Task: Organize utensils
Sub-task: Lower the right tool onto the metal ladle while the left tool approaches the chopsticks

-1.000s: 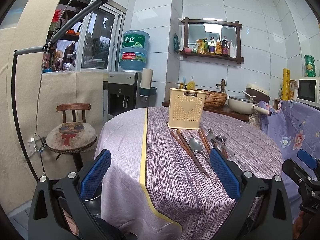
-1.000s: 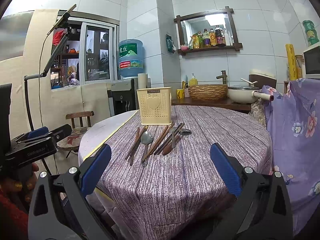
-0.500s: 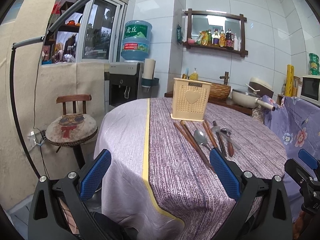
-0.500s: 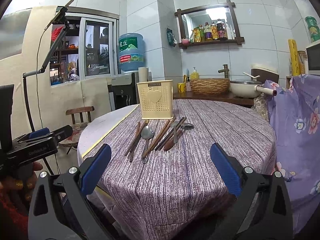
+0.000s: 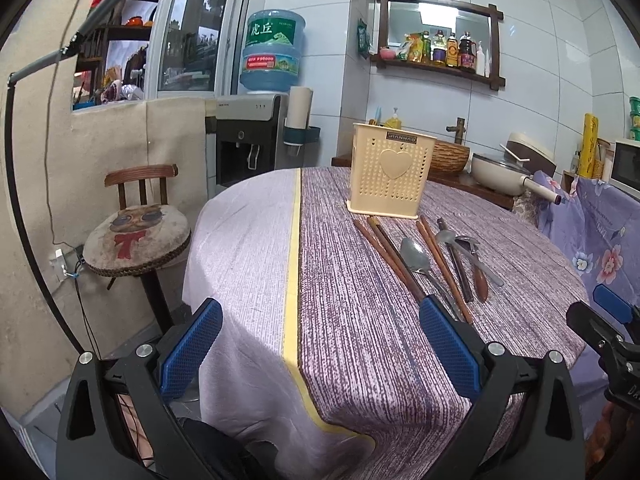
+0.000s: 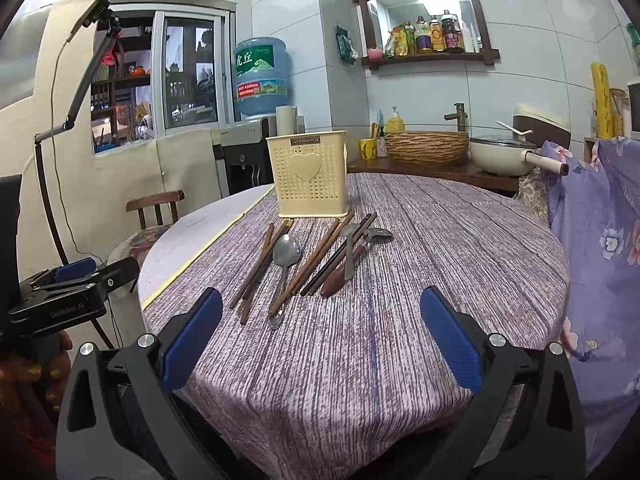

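A cream utensil holder (image 5: 390, 170) with a heart on its front stands upright on the round table (image 5: 340, 320); it also shows in the right wrist view (image 6: 310, 174). In front of it lie several wooden chopsticks (image 6: 260, 266), a metal spoon (image 6: 285, 258), and more cutlery (image 6: 352, 248), seen in the left wrist view as chopsticks (image 5: 386, 252) and spoon (image 5: 416, 260). My left gripper (image 5: 320, 350) is open and empty at the table's near edge. My right gripper (image 6: 320, 350) is open and empty, short of the utensils.
A wooden chair (image 5: 136, 236) with a round cushion stands left of the table. A water dispenser (image 5: 250, 144) is behind it. A counter at the back holds a woven basket (image 6: 426, 146) and a pan (image 6: 504, 154). A floral cloth (image 6: 600, 240) hangs at the right.
Both grippers have risen and tilted down a little, so the table and utensils look closer and lower. Both stay open. The utensils have not moved.
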